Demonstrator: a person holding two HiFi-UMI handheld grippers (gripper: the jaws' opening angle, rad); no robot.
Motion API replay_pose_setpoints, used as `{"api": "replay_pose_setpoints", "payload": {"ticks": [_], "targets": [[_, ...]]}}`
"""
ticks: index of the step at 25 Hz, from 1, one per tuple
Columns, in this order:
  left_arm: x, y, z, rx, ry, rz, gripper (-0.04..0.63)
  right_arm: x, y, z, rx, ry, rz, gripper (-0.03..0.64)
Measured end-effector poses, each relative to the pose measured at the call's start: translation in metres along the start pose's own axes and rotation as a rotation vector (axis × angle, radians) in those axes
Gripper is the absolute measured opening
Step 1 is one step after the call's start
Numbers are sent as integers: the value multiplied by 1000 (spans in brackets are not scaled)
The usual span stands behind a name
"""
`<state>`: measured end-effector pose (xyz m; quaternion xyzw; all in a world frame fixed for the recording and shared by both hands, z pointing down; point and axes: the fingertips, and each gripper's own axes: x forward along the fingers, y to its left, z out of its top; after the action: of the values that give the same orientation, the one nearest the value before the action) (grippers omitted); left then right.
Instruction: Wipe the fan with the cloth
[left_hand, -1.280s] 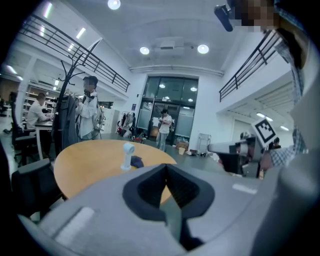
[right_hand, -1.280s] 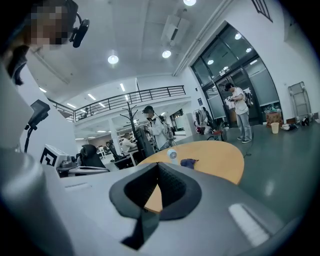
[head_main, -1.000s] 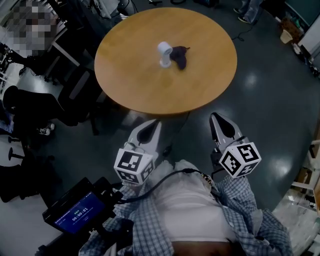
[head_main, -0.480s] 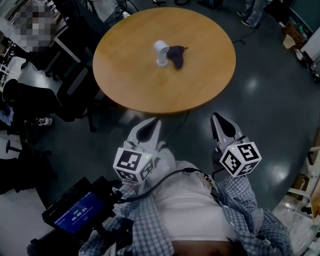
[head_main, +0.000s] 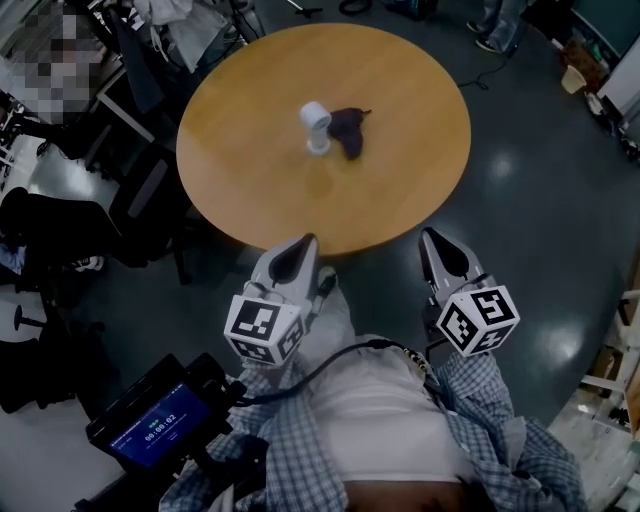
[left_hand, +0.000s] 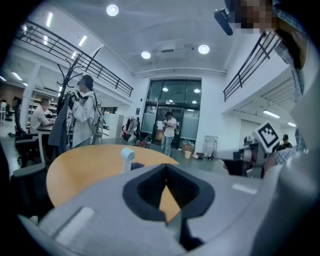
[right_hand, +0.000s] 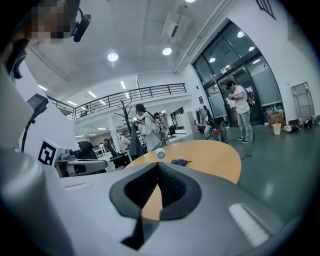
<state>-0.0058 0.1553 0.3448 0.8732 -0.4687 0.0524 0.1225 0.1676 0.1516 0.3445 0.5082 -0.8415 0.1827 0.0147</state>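
Note:
A small white fan (head_main: 316, 123) stands upright near the middle of the round wooden table (head_main: 240, 170). A dark purple cloth (head_main: 349, 127) lies crumpled right beside it, on its right. Both grippers are held low in front of the person's body, short of the table's near edge. The left gripper (head_main: 305, 241) is shut and empty, and the right gripper (head_main: 431, 235) is shut and empty too. In the left gripper view the fan (left_hand: 127, 156) shows above the closed jaws. The right gripper view has the fan (right_hand: 160, 154) and the cloth (right_hand: 180, 162) far off on the tabletop.
Black office chairs (head_main: 150, 190) stand at the table's left side, with desks and clutter beyond. A handheld screen (head_main: 160, 424) sits at lower left. Dark glossy floor (head_main: 540, 220) surrounds the table. People stand in the hall behind the table (left_hand: 168, 131).
The table has shifted slightly down and left in the head view as the person comes closer. Both grippers keep their place in front of the body, still shut.

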Motion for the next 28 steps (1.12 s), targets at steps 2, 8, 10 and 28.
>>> {"api": "replay_pose_setpoints", "payload": {"ticks": [2,8,10,28], "targets": [[21,24,2,-1,8,-1,-2,28,-5,5,3,3,2,3],[69,80,18,8,16,-29,-2,100,-13,36,3,-18,16,3],[82,94,21,17,14,-57,0,121,-14,41,3,-17,15,3],[185,187,-58,214,229,-166,144,254,-43,5,29,203,-4,3]]}}
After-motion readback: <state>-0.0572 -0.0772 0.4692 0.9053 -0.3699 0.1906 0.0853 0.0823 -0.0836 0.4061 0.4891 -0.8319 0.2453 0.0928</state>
